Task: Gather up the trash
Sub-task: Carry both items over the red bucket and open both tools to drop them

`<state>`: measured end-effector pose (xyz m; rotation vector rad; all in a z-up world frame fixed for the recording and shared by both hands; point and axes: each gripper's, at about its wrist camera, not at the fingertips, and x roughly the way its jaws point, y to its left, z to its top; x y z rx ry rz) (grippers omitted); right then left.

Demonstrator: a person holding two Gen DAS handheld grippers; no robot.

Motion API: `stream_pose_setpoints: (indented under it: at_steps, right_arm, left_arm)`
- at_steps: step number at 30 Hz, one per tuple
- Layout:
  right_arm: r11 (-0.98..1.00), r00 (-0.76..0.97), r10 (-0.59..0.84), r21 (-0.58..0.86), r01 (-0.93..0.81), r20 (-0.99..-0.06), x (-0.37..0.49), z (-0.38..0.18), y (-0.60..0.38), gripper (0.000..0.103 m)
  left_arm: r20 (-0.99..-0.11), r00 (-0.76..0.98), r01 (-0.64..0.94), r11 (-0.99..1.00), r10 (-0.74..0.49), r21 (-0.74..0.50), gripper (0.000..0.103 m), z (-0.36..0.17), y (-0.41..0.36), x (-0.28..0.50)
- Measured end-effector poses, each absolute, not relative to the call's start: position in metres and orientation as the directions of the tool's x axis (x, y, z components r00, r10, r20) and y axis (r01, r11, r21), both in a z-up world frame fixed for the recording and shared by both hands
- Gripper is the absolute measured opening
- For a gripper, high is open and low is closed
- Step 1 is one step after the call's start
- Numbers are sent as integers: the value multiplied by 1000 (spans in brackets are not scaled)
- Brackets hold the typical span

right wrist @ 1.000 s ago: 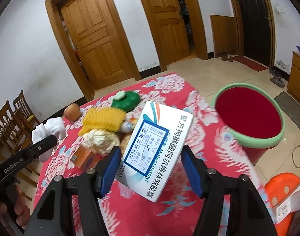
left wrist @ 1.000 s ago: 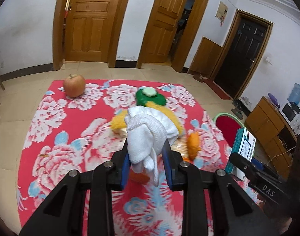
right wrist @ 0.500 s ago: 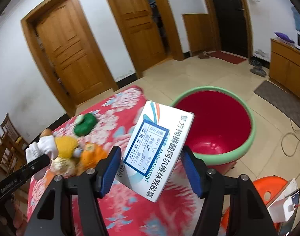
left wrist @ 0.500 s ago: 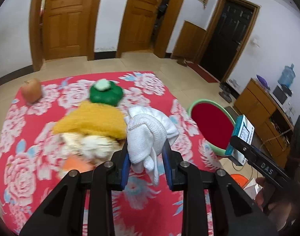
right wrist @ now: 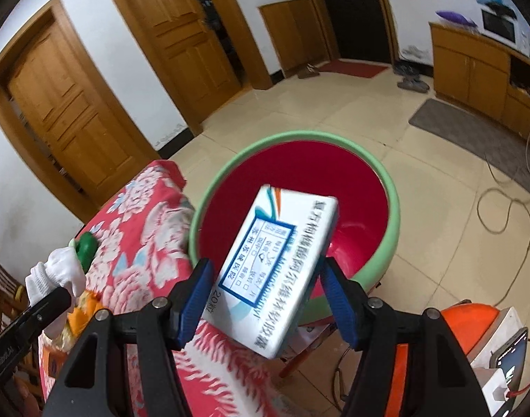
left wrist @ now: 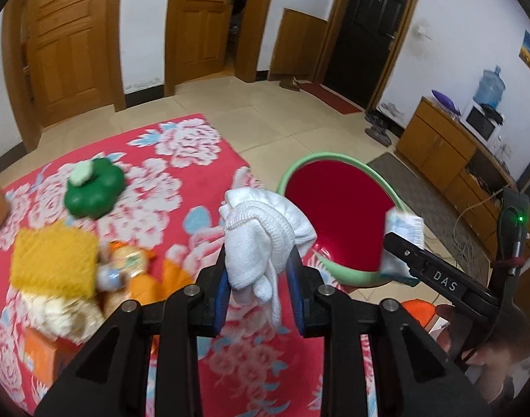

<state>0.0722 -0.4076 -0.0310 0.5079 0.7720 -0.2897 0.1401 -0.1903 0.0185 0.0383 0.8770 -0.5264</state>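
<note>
White medicine box [right wrist: 271,274]: clamped between the blue pads of the right gripper [right wrist: 265,299], tilted, held above the near rim of the red basin [right wrist: 393,208] with the green edge. White knitted cloth [left wrist: 261,239]: bunched and pinched in the closed left gripper [left wrist: 259,292], held over the counter edge just beside the basin [left wrist: 334,215]. The counter [left wrist: 181,160] carries a red floral cover. On it lie a green lidded container [left wrist: 92,191], a yellow sponge [left wrist: 53,260], an orange packet [left wrist: 132,264] and a crumpled pale wad [left wrist: 56,312], grouped near one another. The basin interior shows no contents in either view.
</note>
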Motion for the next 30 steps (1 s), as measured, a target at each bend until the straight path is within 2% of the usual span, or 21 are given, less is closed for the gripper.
stream_pose_setpoints:
  at_steps: [12,16,20,22,25,26,30]
  right_arm:
    - [794,724,-69,402,456,-686,57,-25,-430,73]
    - [774,732,-107,406,486,-673,43,-15,-436,85]
    - [768,734,-154,388,510,-661,32,-8,-442,85]
    - [761,735,-163,390,518,-659,27,-7,-446,85]
    - [751,733,-161,400,526,-661,24,-8,-453,85]
    - [748,733,-149,409,523,-664,24,-10,-454,85]
    - [735,731,-128,432,523,-670,21,-14,-458,85]
  left_arm:
    - [-772,469,522,840,-428,-148,29,2,-244,153]
    - [-782,464,527,839,-417,-135,29,-2,-260,159]
    - [-782,454,547,827,-426,-133,31,-3,-277,166]
    - [-781,456,550,825,-427,-130,38,-2,-284,170]
    - [-767,471,538,831,-436,-141,64,3,-288,170]
    - [-756,485,535,833,-440,-142,70,6,-287,168]
    - [-753,508,524,844,-418,-114,72,8,-284,167]
